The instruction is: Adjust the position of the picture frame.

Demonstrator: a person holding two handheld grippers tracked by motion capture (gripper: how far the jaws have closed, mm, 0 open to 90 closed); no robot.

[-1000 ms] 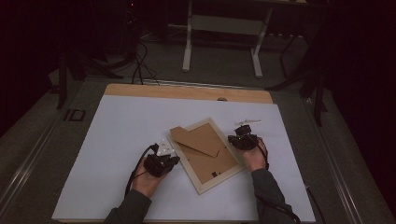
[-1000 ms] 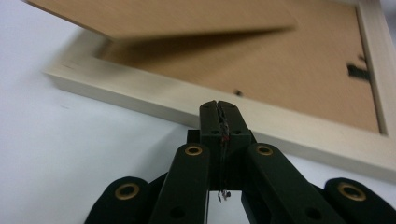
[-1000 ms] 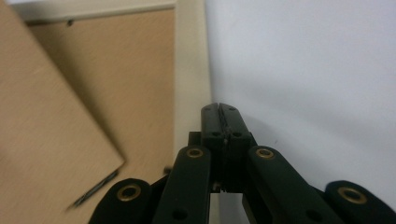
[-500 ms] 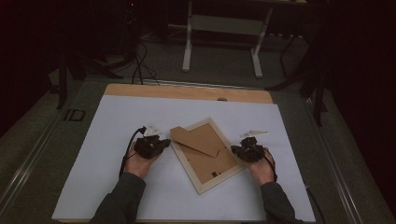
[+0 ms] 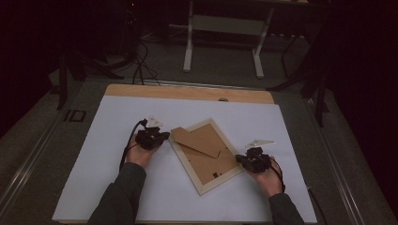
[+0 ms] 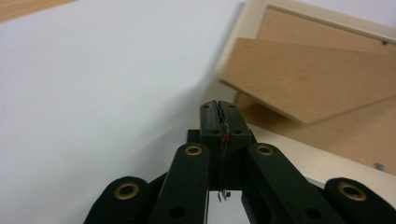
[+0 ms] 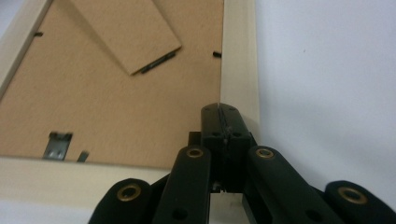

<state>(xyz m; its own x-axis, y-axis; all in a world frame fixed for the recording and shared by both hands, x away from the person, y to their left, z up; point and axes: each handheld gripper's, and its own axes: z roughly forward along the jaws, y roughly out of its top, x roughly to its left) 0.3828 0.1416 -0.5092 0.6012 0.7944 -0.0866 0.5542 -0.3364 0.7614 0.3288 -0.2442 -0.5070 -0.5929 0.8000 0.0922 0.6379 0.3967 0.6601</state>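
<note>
Currently a picture frame (image 5: 206,157) lies face down on the white sheet (image 5: 108,122) covering the table (image 5: 187,92), turned diagonally, near the middle of the sheet and a bit toward the person's side. Pale wood border, brown backing board (image 7: 93,102) facing up. The cardboard easel stand (image 5: 197,140) is flapped partly up off the backing, hinged toward the frame's far corner.

Left gripper (image 5: 159,137): fingers closed, pressed flat together, nothing between them. In the left gripper view the closed tips (image 6: 219,109) sit at the frame's outer edge, low over the sheet; can't tell whether they touch the wood.

Right gripper (image 5: 244,159): fingers also fully closed, empty. In the right gripper view the tips (image 7: 219,112) are over the frame's pale border, near a corner; contact vs. hovering not resolvable from that angle.

The two grippers flank the frame on opposite sides, left one at the far-left edge, right one at the near-right corner. Each is held by a hand (image 5: 138,154), dark sleeves coming in from the bottom of the high view.

Backing hardware visible in the right gripper view: a metal hanger clip (image 7: 58,144) near the bottom rail and small black retaining tabs (image 7: 215,54) along the inner edge.
</note>
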